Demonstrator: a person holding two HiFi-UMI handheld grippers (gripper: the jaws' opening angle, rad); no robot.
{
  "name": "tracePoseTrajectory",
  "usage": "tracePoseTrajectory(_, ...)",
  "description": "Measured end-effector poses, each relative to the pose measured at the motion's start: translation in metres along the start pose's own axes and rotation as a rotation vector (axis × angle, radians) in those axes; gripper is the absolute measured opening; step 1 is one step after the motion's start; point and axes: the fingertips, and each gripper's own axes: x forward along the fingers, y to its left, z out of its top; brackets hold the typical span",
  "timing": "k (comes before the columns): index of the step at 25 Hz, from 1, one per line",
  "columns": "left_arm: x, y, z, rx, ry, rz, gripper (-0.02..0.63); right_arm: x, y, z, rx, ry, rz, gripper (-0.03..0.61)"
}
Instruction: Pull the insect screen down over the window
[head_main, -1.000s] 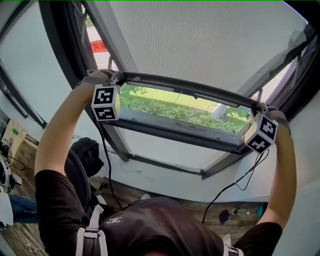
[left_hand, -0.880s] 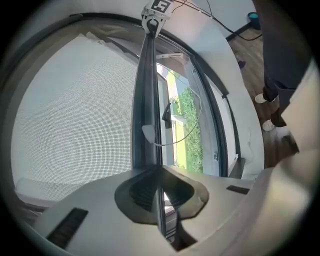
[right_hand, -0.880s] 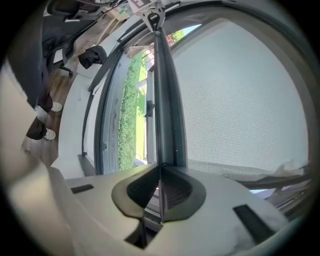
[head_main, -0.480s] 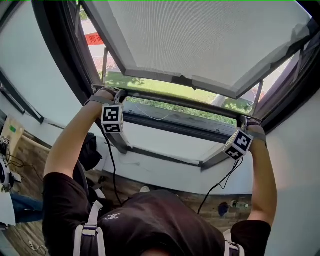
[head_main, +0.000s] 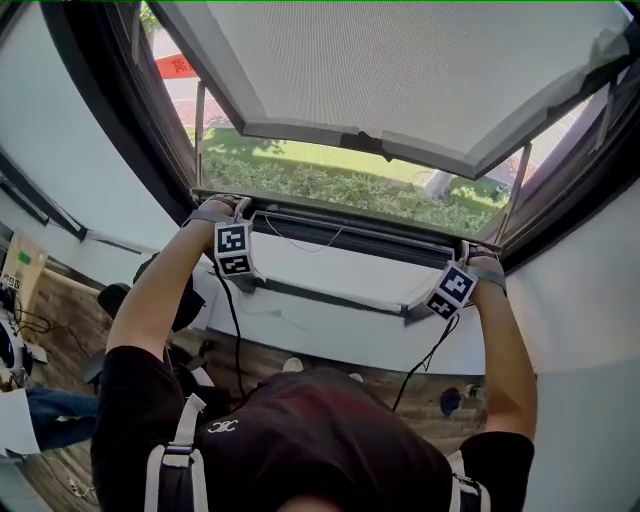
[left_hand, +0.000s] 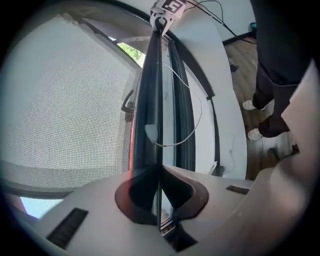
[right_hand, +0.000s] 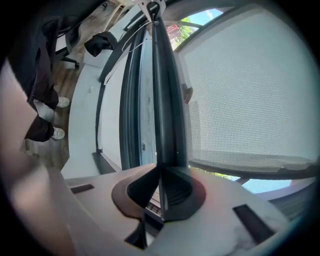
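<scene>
The insect screen's dark pull bar (head_main: 350, 228) lies low across the window, just above the lower frame (head_main: 330, 262). Grey mesh (left_hand: 65, 100) stretches above the bar and also shows in the right gripper view (right_hand: 240, 90). My left gripper (head_main: 240, 210) is shut on the bar's left end, and in its own view the bar (left_hand: 150, 100) runs straight out from the closed jaws. At the right end my right gripper (head_main: 468, 252) is shut on the bar (right_hand: 165, 100) as well. Through the mesh I see the tilted-out window sash (head_main: 400, 70) and the lawn.
Dark window frame posts (head_main: 120, 130) flank the opening, with white wall (head_main: 340, 335) below it. A thin white cord (left_hand: 192, 125) hangs along the bar. Cables (head_main: 232, 340) drop from both grippers. A black chair (head_main: 180, 300), shoes and bottles (head_main: 450, 402) are on the wooden floor.
Both grippers have pulled the bar down from the middle of the window to just above the lower frame. The mesh now spans much more of the opening.
</scene>
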Motion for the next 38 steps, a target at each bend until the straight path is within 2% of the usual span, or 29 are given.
tracePoseTrajectory(5, 0.026, -0.032, 0.001, 0.015, 0.032, -0.071, 0.031, 0.019, 0.038, -0.002, 0.001, 0.037, 0.074, 0.026)
tracePoseTrajectory(15, 0.046, -0.071, 0.0, 0.02, 0.069, -0.163, 0.029, 0.045, 0.075, 0.001, 0.027, 0.044, 0.112, 0.028)
tracePoseTrajectory(19, 0.057, -0.071, 0.003, 0.0, 0.054, -0.13, 0.029, 0.045, 0.074, 0.0, 0.037, 0.071, 0.136, 0.028)
tracePoseTrajectory(23, 0.056, -0.069, -0.003, 0.005, 0.106, -0.155, 0.029, 0.055, 0.071, 0.002, -0.029, 0.101, 0.112, 0.025)
tracePoseTrajectory(27, 0.067, -0.068, 0.002, 0.029, 0.09, -0.132, 0.028, 0.055, 0.073, 0.002, -0.077, 0.136, 0.149, 0.021)
tracePoseTrajectory(34, 0.065, -0.072, 0.001, 0.03, 0.11, -0.117, 0.026, 0.048, 0.077, 0.002, -0.043, 0.137, 0.149, 0.021)
tracePoseTrajectory(38, 0.069, -0.075, 0.003, 0.024, 0.104, -0.173, 0.021, 0.051, 0.078, 0.002, -0.007, 0.125, 0.184, 0.009)
